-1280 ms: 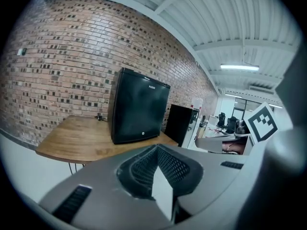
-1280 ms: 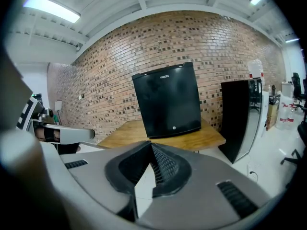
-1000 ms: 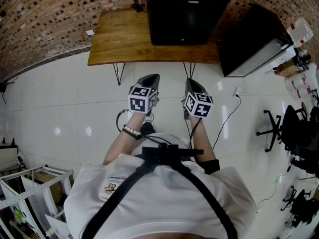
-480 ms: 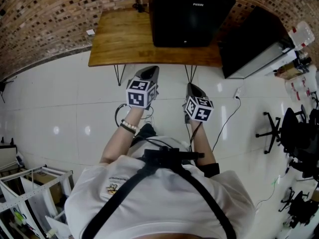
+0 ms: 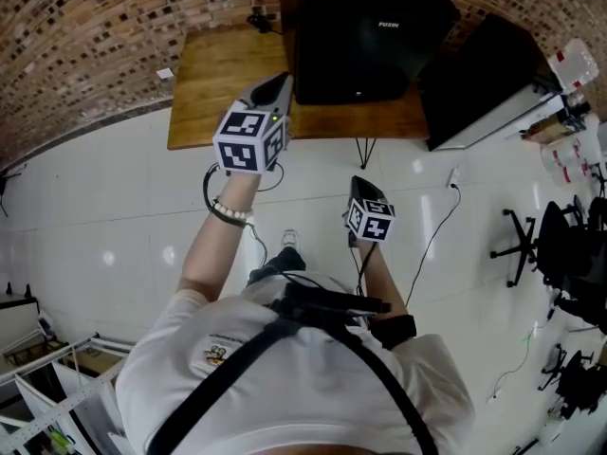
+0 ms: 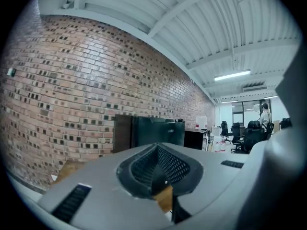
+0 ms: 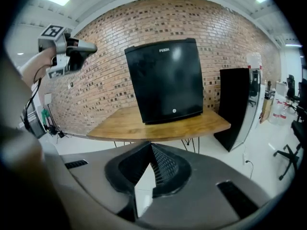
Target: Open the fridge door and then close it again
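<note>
The compact black fridge [image 5: 365, 31] is seen standing on the wooden table [image 5: 213, 74] against the brick wall [image 5: 95, 27], with its door shut (the front is shown flat and flush in the right gripper view). A black cabinet [image 5: 493, 74] is placed on the floor to the right of the table.

Compared with one second ago, the left gripper [image 5: 273, 88] has been raised and carried forward. It was previously held low over the white floor [image 5: 114, 207], short of the table's edge; it is now positioned above the table's front edge, just beside the fridge's left front corner, with no contact shown. It is directed almost level toward the wall.

The right gripper [image 5: 360, 186] has been lowered and drawn nearer to the body. It is held over the floor, well apart from the fridge, and is tilted downward toward the table.

The jaws of both grippers are pressed together, as in the earlier frames. Nothing is held between either pair; only table and floor are seen through the gaps behind the tips
</note>
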